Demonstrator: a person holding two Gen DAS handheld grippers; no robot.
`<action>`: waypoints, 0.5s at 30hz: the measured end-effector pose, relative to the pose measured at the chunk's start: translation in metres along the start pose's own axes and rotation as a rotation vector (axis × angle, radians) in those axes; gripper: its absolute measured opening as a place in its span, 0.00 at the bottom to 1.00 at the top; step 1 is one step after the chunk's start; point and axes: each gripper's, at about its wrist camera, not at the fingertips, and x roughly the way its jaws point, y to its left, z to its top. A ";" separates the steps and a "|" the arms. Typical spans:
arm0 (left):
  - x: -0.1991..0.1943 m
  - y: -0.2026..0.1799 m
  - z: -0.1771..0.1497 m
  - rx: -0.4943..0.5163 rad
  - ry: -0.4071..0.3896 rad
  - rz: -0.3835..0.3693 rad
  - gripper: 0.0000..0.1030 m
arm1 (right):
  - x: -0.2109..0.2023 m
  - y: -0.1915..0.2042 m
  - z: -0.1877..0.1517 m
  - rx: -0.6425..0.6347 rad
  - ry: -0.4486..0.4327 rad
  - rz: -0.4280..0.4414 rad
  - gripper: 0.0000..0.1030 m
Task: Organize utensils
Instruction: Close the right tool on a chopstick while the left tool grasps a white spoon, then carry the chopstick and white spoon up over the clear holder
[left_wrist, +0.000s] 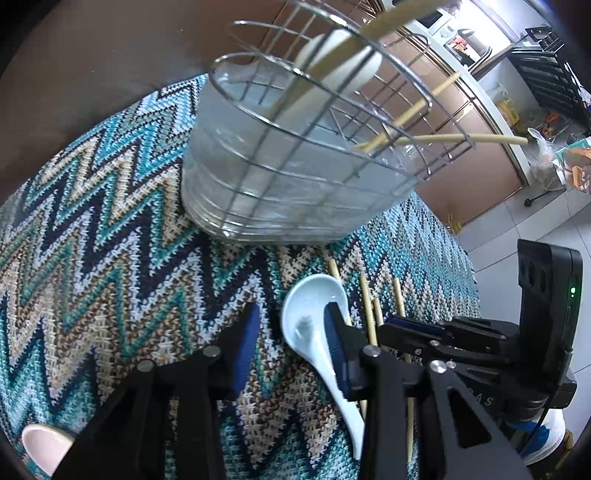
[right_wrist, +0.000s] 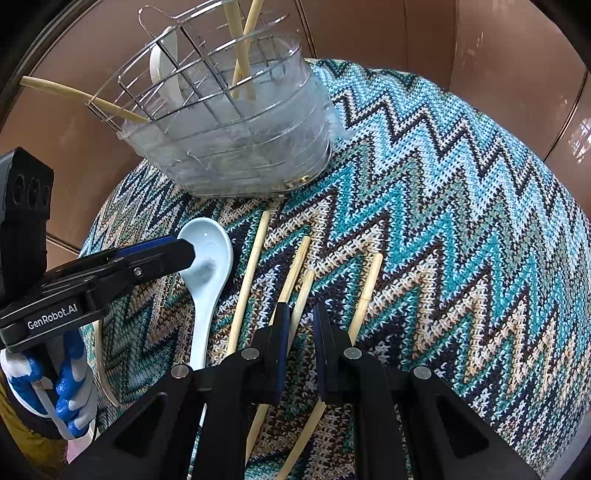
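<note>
The left gripper (left_wrist: 291, 339) is spread open over the white spoon (right_wrist: 207, 269) mid-cloth (right_wrist: 443, 221); the right gripper (right_wrist: 300, 325) – open too – hovers above loose chopsticks (right_wrist: 251, 273) near the wire basket (right_wrist: 236, 140).

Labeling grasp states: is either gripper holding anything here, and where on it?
Nothing held. The left gripper is open, one finger over the white spoon bowl. The right gripper is open, straddling a chopstick lying on the cloth.

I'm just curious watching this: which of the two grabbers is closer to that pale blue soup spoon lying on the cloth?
Left. The left gripper hangs right over the spoon, one finger at its bowl. The right gripper is off to the side, over the loose chopsticks.
</note>
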 end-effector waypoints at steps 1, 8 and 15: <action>0.003 -0.001 0.000 -0.001 0.006 0.002 0.27 | 0.001 0.000 0.000 -0.003 0.005 0.000 0.13; 0.017 -0.002 -0.001 -0.012 0.017 0.023 0.14 | 0.011 0.007 0.009 -0.009 0.020 0.009 0.13; 0.026 -0.004 0.002 -0.005 0.017 0.027 0.09 | 0.014 0.003 0.012 -0.022 0.046 -0.005 0.13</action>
